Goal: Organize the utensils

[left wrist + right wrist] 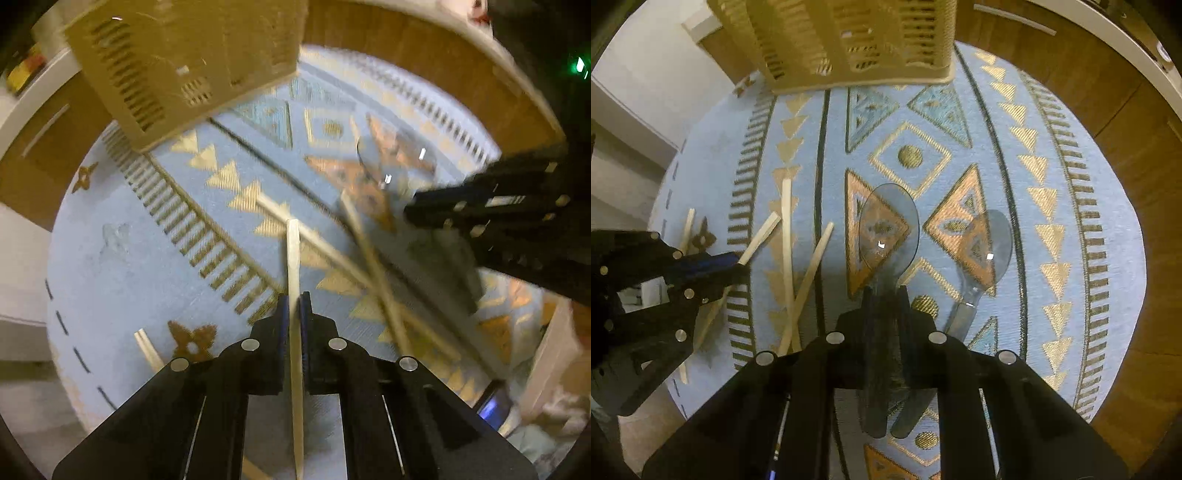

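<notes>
My left gripper (294,301) is shut on a pale wooden chopstick (293,258) and holds it above the blue patterned cloth (122,280). In the right wrist view the left gripper (737,263) shows at the left with that chopstick (759,240) in it. My right gripper (885,291) is shut on the handle of a clear grey plastic spoon (888,225). A second clear spoon (982,258) lies on the cloth to its right. Several more chopsticks (788,251) lie on the cloth. A beige slotted utensil holder (857,40) stands at the far edge.
The cloth covers a round table with wooden cabinet fronts (1137,155) behind and to the right. A white wall and floor (635,122) lie to the left. The right gripper's body (498,206) crosses the right side of the left wrist view.
</notes>
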`<state>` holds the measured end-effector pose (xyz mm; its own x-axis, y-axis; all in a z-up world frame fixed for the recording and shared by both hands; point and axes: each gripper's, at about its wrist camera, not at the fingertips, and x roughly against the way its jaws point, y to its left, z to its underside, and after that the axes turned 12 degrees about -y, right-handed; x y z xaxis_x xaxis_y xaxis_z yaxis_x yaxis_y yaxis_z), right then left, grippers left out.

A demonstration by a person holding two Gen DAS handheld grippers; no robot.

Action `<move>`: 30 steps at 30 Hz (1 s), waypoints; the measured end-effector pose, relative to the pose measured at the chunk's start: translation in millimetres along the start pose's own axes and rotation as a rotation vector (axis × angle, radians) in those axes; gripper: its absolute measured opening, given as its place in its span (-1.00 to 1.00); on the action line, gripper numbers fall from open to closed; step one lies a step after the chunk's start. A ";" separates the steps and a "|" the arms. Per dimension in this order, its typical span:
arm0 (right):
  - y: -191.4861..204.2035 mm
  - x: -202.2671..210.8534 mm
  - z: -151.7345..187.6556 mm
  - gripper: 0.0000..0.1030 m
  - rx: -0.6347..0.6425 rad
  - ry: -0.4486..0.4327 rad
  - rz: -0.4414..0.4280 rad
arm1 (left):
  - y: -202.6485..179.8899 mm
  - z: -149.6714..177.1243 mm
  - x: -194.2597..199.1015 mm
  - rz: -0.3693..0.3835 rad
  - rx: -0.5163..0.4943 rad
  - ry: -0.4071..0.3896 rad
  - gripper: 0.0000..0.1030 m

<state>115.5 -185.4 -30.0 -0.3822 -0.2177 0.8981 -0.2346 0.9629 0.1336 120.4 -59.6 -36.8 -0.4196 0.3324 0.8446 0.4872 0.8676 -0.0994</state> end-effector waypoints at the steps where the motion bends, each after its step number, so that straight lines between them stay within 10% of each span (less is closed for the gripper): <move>1: -2.4 3.4 0.6 -0.80 -0.001 -0.010 -0.002 | 2.0 -0.7 5.2 0.004 0.023 -0.031 -0.92; 30: 14.8 159.5 -66.9 -0.80 0.059 -0.660 -0.145 | 22.7 -74.9 199.2 0.005 0.155 -0.889 -0.92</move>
<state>110.9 -195.2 143.3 -0.8043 -0.4140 0.4263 -0.3660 0.9103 0.1936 105.3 -1.4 168.7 -0.8863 0.4439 0.1323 0.4089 0.8840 -0.2265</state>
